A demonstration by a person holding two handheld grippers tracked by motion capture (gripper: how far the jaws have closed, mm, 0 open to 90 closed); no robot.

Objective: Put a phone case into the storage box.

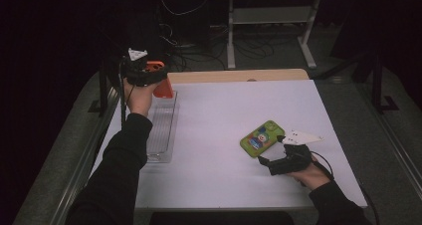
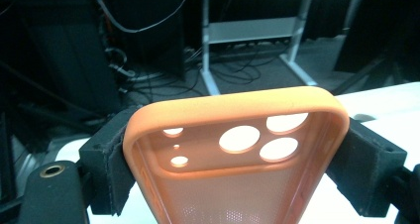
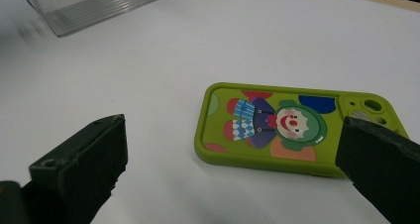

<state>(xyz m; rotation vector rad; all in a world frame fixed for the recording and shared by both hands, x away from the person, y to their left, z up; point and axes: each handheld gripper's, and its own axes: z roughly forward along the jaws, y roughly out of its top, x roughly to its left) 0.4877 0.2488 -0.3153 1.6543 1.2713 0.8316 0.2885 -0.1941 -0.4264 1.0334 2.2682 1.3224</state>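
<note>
High view: left gripper [image 1: 149, 75] pinches an orange phone case [image 1: 161, 85] above the clear tray [image 1: 161, 130]; right gripper [image 1: 266, 161], jaws spread, sits beside the green phone case [image 1: 261, 138].

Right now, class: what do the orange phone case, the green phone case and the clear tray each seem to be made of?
Orange phone case: probably soft silicone; matte, rounded rim, light glowing through it.
Green phone case: likely rubbery plastic or silicone; matte, with a printed clown picture.
Clear tray: transparent, ribbed, glossy; probably hard plastic, possibly glass.
</note>
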